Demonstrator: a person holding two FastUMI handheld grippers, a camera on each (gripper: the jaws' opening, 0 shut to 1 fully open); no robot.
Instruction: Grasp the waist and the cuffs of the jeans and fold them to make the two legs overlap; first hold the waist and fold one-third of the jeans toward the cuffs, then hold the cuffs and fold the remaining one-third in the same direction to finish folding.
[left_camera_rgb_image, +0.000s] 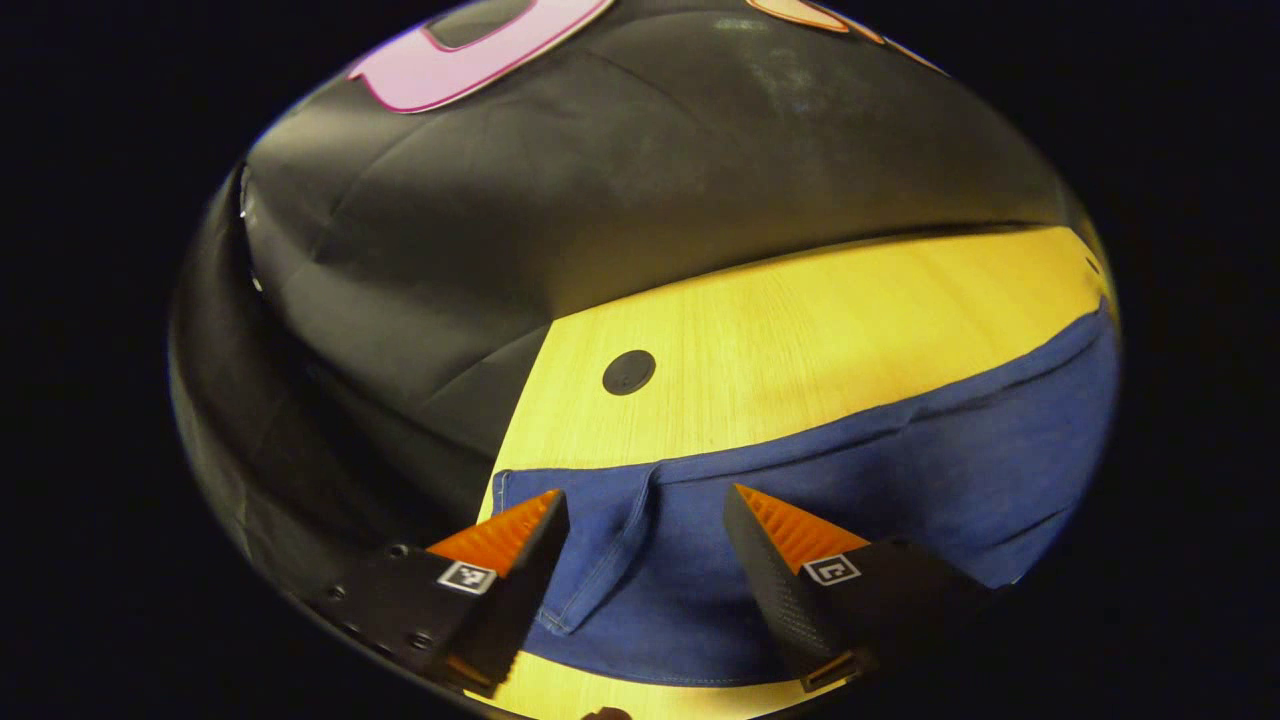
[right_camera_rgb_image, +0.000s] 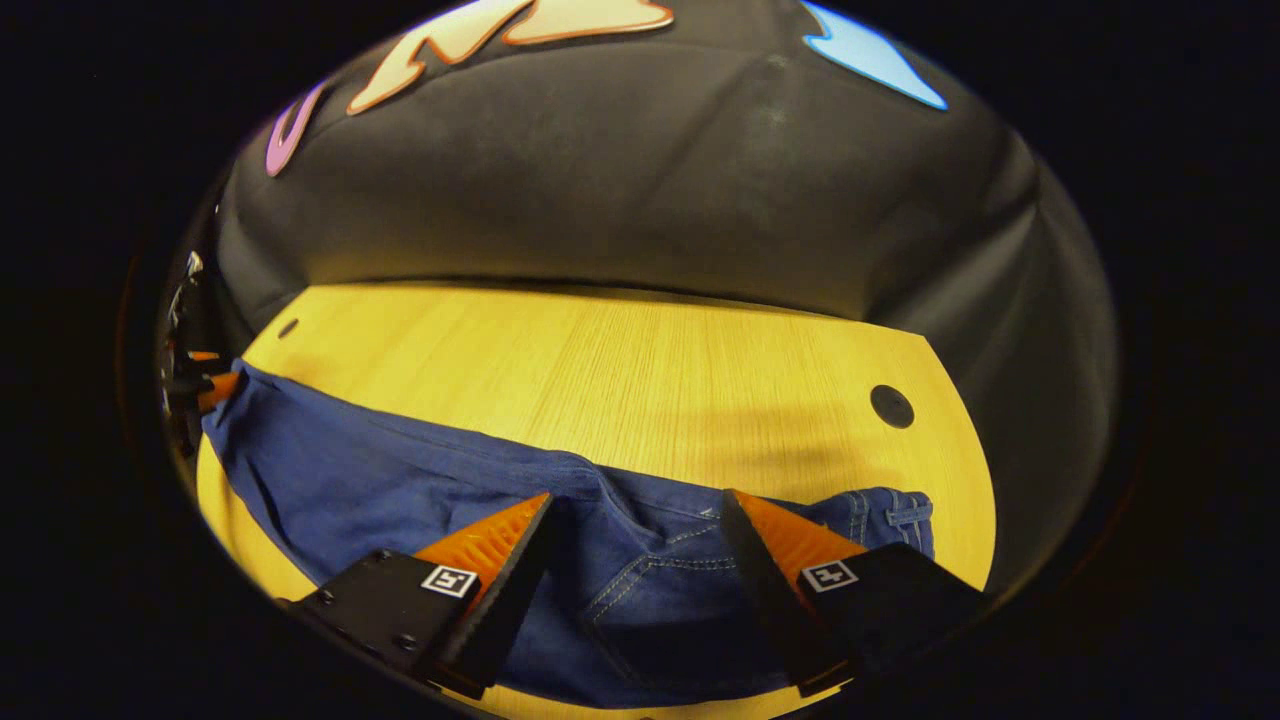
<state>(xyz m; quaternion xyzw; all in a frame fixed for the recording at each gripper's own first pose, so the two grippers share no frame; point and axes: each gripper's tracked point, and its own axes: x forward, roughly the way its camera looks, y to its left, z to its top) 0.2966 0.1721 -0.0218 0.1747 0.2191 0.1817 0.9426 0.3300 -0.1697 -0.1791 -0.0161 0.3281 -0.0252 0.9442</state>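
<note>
The dark blue denim jeans (right_camera_rgb_image: 420, 480) lie stretched lengthwise across the pale yellow wood-grain table (right_camera_rgb_image: 620, 370), seemingly so each end can be reached by one hand; the left tool (left_camera_rgb_image: 645, 500) hovers over the cuff end (left_camera_rgb_image: 600, 560) with its fingers spread apart and gripping nothing; the right tool (right_camera_rgb_image: 635, 505) hangs likewise parted above the waist end (right_camera_rgb_image: 890, 515), where stitched pocket seams and a belt loop show; neither has closed on cloth. The right gripper view also catches the other tool far off at the cuff end; the left gripper view shows the hem fold and a round black table hole (left_camera_rgb_image: 629, 372).
</note>
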